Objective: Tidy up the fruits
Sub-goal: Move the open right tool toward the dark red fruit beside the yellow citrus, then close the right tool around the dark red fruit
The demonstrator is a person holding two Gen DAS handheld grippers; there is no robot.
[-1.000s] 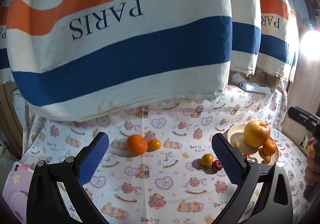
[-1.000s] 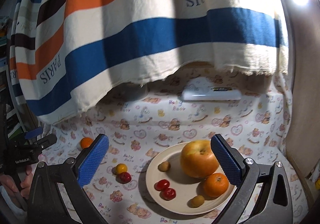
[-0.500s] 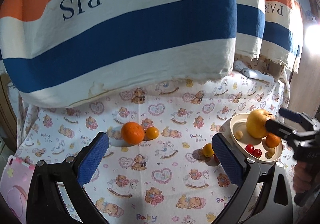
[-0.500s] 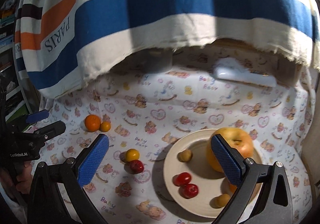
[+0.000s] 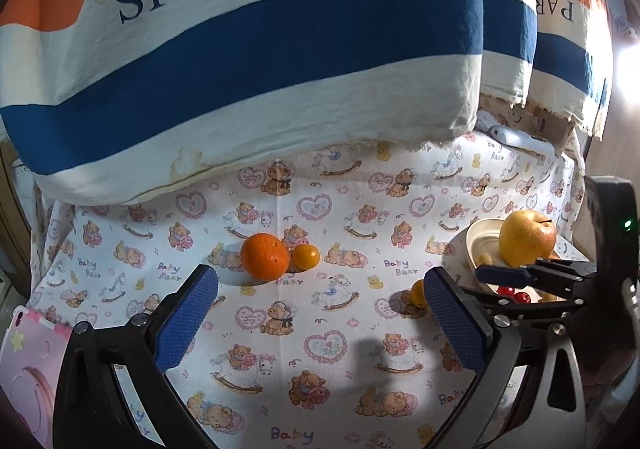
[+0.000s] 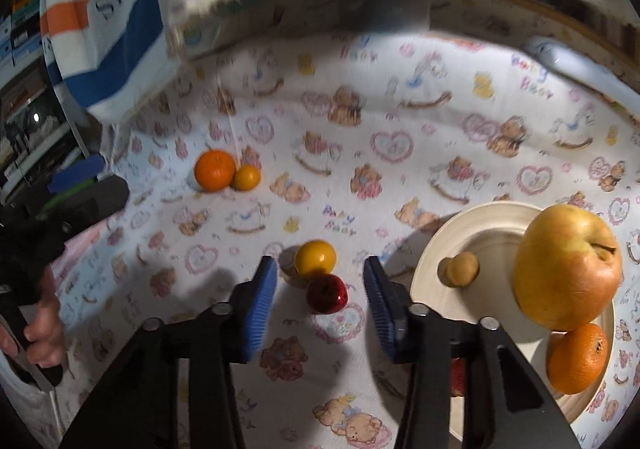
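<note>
My right gripper (image 6: 320, 291) hangs over a small red fruit (image 6: 327, 293) and a small yellow fruit (image 6: 315, 258) on the bear-print cloth; its jaws are closing, with the red fruit between the pads and gaps on both sides. To their right a cream plate (image 6: 434, 261) holds a big yellow apple (image 6: 566, 269), an orange (image 6: 576, 359) and a small tan fruit (image 6: 462, 269). My left gripper (image 5: 320, 313) stands open above the cloth, short of a large orange (image 5: 265, 256) and a small one (image 5: 306, 257).
A striped PARIS cloth (image 5: 260, 49) overhangs the back of the table. A white device (image 6: 560, 57) lies at the far right. A pink item (image 5: 24, 365) sits at the left edge. A hand (image 6: 44, 329) grips the left tool.
My right gripper dropped and swung left from the plate to the red and yellow fruits, and its jaws narrowed. The left gripper sank only slightly.
</note>
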